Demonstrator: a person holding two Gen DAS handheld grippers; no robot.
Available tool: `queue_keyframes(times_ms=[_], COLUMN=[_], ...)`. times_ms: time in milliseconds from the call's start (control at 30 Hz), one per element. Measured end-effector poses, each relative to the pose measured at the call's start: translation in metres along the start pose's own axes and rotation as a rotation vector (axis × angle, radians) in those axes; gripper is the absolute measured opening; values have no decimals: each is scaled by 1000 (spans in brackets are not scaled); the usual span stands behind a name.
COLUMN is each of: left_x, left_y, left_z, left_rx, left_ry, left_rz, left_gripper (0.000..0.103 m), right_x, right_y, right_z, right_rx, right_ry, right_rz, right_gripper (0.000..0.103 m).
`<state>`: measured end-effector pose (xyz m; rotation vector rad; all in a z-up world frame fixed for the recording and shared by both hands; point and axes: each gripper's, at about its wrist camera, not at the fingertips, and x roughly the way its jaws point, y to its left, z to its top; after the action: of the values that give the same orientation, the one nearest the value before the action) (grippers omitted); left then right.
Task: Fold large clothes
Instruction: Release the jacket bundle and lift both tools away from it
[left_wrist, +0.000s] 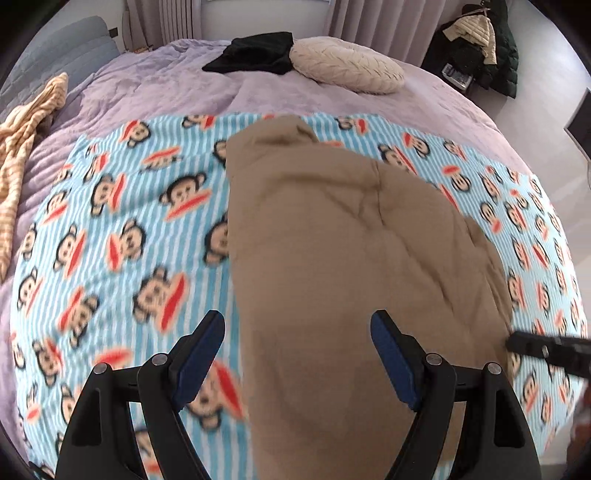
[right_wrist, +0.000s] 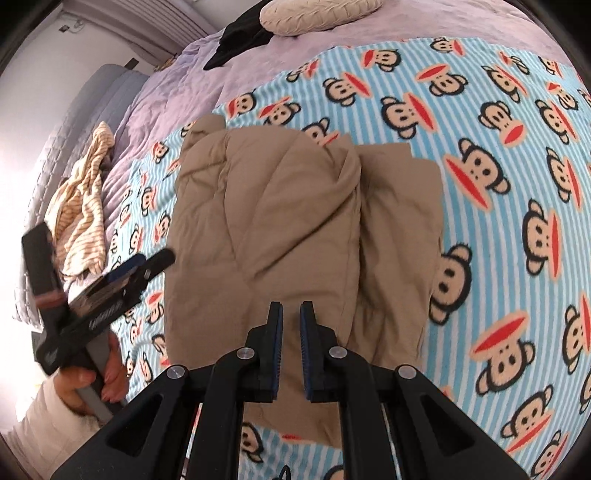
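I see the tan padded garment (right_wrist: 295, 221) lying folded into a long bundle on the blue-striped monkey-print blanket (right_wrist: 498, 110) over the bed. My left claw (left_wrist: 295, 354) hangs released above it; my right claw (right_wrist: 291, 347) is clenched on nothing. I judge one more crosswise fold remains.

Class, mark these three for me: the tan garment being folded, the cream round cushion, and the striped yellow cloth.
tan garment (right_wrist: 295, 221): right wrist view, middle of its folded top layer.
cream round cushion (left_wrist: 347, 66): left wrist view, centre of its top.
striped yellow cloth (right_wrist: 83, 218): right wrist view, middle of the crumpled heap.
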<state>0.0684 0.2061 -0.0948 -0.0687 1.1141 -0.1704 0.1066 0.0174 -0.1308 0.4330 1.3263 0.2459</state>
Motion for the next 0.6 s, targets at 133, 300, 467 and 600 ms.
queue_keyframes(times_ms=[133,300,467,600], left_x=[3,18,15,6], left_y=[-1,-2,-1,-1], left_z=[-35,-55,-58,-59], left_rx=[-9,-21,-40,-32], left_ry=[76,140,147,152], left_rz=[-8,-4,-4,-1], left_gripper=[82,86,86,86], right_x=[4,25,43,32], right_y=[0,-8,-18,-13], right_z=[-15,-35,-48,-50], right_rx=[7,36,94,88], right_ry=[28,86,108,97], right_rz=[-9,-55,-83,-89], right_gripper=[10,10,10,10])
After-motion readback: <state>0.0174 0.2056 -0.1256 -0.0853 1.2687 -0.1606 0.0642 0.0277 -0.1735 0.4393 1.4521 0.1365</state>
